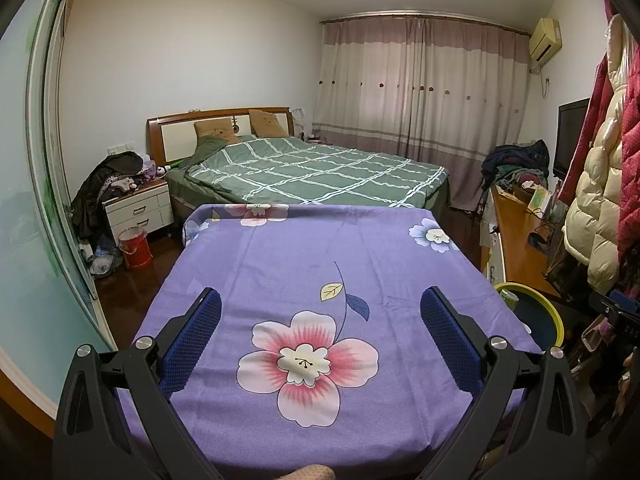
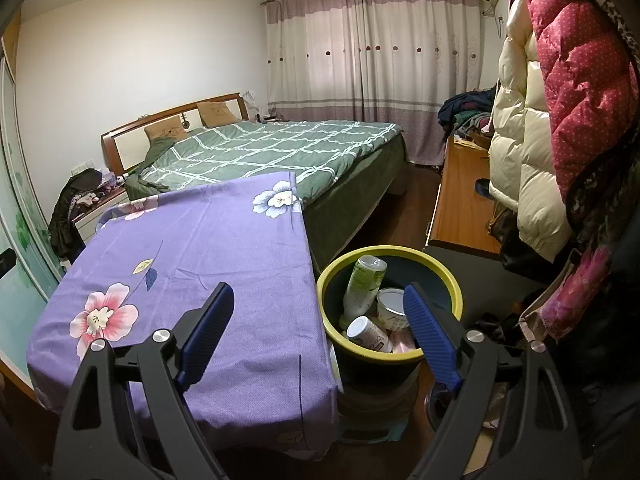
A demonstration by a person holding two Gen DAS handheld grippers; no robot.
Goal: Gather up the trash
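Two wrist views angled down, sharing purple-covered table [image 1: 304, 248] and bed [image 2: 280, 148].

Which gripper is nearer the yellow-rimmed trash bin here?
Right. The right gripper, open and empty, hangs at the yellow-rimmed trash bin, one finger over its rim. The left gripper, also open, hangs over the purple flowered tablecloth; the bin sits off its right side.

walls white | floor [image 2: 416, 196] dark wood | bed [image 1: 312, 168] green checked cover, wooden headboard | curtains [image 1: 420, 92] drawn | nightstand [image 1: 138, 210] white | wooden dresser [image 2: 460, 200] on the right
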